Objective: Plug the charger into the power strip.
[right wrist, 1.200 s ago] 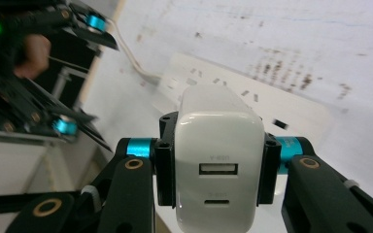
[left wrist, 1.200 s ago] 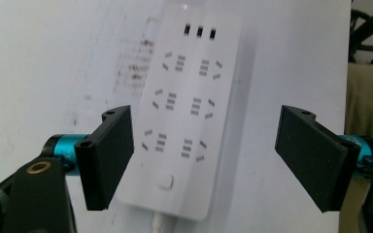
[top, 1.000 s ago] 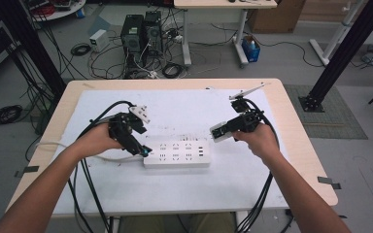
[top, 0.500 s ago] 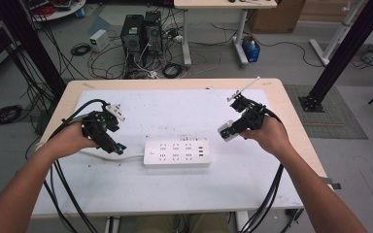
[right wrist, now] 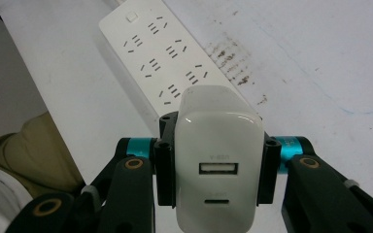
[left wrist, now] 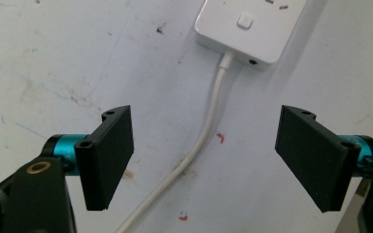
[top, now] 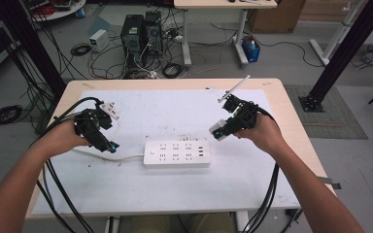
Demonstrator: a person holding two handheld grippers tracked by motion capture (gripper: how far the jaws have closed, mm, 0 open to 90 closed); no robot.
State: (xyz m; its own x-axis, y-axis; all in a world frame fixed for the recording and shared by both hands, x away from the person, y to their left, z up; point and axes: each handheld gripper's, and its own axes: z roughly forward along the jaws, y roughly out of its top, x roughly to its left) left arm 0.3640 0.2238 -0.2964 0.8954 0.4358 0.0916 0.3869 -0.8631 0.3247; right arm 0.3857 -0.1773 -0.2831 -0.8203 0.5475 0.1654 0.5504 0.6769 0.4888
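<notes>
**Charger held above a power strip on a white worktop**

A person stands at the near edge of a wooden table (top: 291, 97) topped with a white mat (top: 175, 111), forearms reaching in from that edge, a two-jaw gripper in each hand.

A white power strip (top: 177, 154) lies flat on the mat, roughly midway between the left and right edges and somewhat closer to the near edge. Its long side runs parallel to that edge. Rows of sockets cover its top, with a small square button at its left end. A white cord (top: 121, 156) leaves that left end and trails across the mat toward the left edge.

The right gripper (top: 222, 131) is clamped on a white USB charger (top: 218, 130), one jaw pressed flat against each side of its body. In the right gripper view the charger (right wrist: 219, 160) faces the camera with a USB port and a smaller slot beneath it. The charger hangs just above and beyond the strip's right end, not touching it. The right hand (top: 260, 133) sits near the right edge of the mat.

The left gripper (top: 108, 144) is spread wide with nothing between its jaws. In the left gripper view the two black pads stand well apart, and the cord (left wrist: 209, 121) runs along the mat between them up to the strip's end (left wrist: 252, 24). The gripper hovers near the left edge of the mat, left of the strip, over the cord. The left hand (top: 65, 138) grips it from behind.

Black cables trail from both grippers over the near edge.
</notes>
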